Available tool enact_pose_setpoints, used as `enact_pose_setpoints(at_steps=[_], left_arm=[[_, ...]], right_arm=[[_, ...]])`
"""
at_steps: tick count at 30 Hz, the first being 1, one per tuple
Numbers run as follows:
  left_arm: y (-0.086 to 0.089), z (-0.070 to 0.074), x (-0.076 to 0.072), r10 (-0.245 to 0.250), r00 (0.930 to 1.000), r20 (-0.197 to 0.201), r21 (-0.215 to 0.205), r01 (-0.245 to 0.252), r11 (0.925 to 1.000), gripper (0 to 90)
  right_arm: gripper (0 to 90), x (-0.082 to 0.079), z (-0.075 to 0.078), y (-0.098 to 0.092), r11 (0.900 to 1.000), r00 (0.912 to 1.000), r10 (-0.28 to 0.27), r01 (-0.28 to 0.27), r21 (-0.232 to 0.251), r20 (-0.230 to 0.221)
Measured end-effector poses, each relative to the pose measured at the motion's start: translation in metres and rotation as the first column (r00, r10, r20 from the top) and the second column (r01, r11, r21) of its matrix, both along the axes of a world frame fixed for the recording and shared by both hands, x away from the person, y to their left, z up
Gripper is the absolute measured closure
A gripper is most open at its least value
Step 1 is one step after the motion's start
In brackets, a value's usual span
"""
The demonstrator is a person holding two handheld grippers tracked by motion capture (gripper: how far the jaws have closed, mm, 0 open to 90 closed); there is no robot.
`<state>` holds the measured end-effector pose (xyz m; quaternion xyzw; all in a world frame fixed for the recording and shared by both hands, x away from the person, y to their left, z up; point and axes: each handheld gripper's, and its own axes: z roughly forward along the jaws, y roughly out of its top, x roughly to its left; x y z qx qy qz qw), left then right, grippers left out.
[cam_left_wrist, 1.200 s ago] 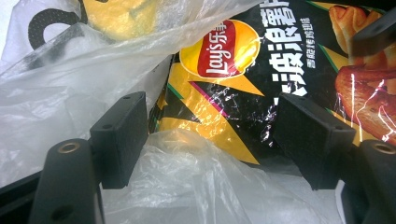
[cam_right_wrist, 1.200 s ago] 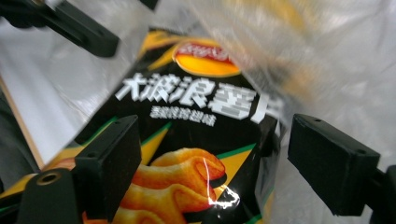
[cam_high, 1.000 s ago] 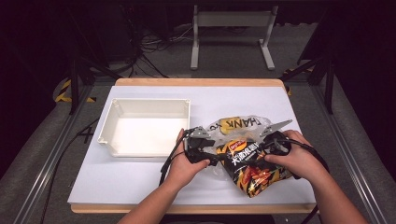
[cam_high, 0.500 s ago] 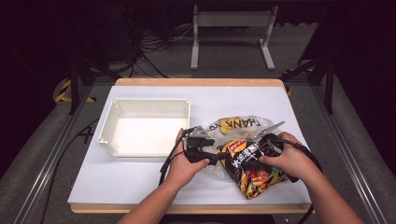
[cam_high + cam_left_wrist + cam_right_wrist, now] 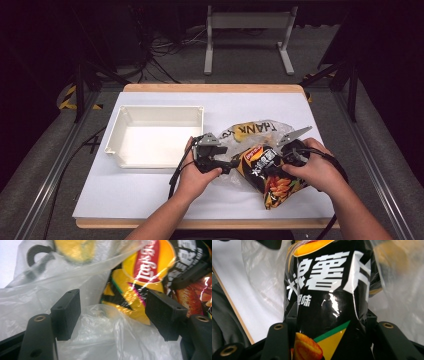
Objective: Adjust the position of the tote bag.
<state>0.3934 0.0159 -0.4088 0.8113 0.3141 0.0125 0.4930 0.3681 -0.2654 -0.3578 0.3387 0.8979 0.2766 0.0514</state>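
High view: I see the black crinkly chip bag with orange and yellow print (image 5: 267, 175) lying on the white tabletop (image 5: 125, 192), right of centre and near the front edge. Its upper end sits inside the mouth of the clear thin plastic carrier bag with yellow lettering (image 5: 250, 132), which lies just behind it. The left gripper (image 5: 231, 164) rests at the carrier bag's left edge. The right gripper (image 5: 272, 167) sits on the chip bag's upper right part. The empty white rectangular plastic tray (image 5: 120, 142) stands to the left, apart from both bags.

Left gripper view: the jaws stand fairly wide. Crumpled film of the carrier bag (image 5: 105, 337) lies between the pads (image 5: 66, 310), but I see no pad pressing on it, so I read this gripper as holding nothing. The chip bag (image 5: 140, 277) shows just beyond the film.

Right gripper view: the jaws have just been closing, with the chip bag (image 5: 329, 302) between them. The bag fills the whole gap between the two jaws and bulges above them, so I read this as a grip on the chip bag at about half opening. The carrier bag (image 5: 397, 290) drapes around its far end.
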Motion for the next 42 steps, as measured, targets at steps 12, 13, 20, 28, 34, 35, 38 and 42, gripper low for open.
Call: enact_pose_setpoints(at_steps=[12, 13, 20, 28, 34, 35, 38, 42], left_arm=[[-0.002, 0.001, -0.001, 0.031, 0.9995, -0.006, 0.002, -0.031, 0.9995, 32.1], [-0.002, 0.002, -0.001, 0.026, 0.9997, 0.002, 0.001, -0.026, 0.9997, 31.9], [-0.007, 0.001, -0.004, -0.004, 1.0, 0.003, 0.025, 0.004, 0.9997, 30.3], [-0.007, 0.005, -0.006, -0.001, 0.9993, 0.037, 0.013, 0.001, 0.9999, 28.6], [-0.008, 0.004, -0.006, -0.015, 0.999, 0.042, 0.018, 0.014, 0.9997, 28.7], [-0.008, 0.004, -0.006, -0.015, 0.999, 0.042, 0.018, 0.014, 0.9997, 28.6], [-0.008, 0.005, -0.005, -0.004, 0.9988, 0.048, 0.029, 0.002, 0.9996, 28.7], [-0.007, 0.005, -0.004, 0.003, 0.9987, 0.052, 0.018, -0.004, 0.9998, 28.7]], right_arm=[[51.4, -0.01, 0.029, -0.023, 0.998, 0.9935, 0.047, -0.051, 0.038, 0.104], [51.5, -0.011, 0.031, -0.026, 0.998, 0.9934, 0.038, -0.043, 0.048, 0.109], [51.7, -0.016, 0.049, -0.034, 0.991, 0.9853, -0.001, -0.022, 0.135, 0.171], [51.1, -0.017, 0.057, -0.028, 0.975, 0.9788, -0.008, -0.038, 0.221, 0.205], [51.1, -0.017, 0.062, -0.025, 0.958, 0.9808, -0.003, -0.053, 0.282, 0.195], [51.1, -0.017, 0.062, -0.025, 0.958, 0.9808, -0.003, -0.053, 0.282, 0.195], [50.9, -0.015, 0.063, -0.021, 0.952, 0.9855, 0.018, -0.069, 0.298, 0.169], [51.0, -0.017, 0.066, -0.016, 0.942, 0.9858, 0.044, -0.095, 0.322, 0.162]])
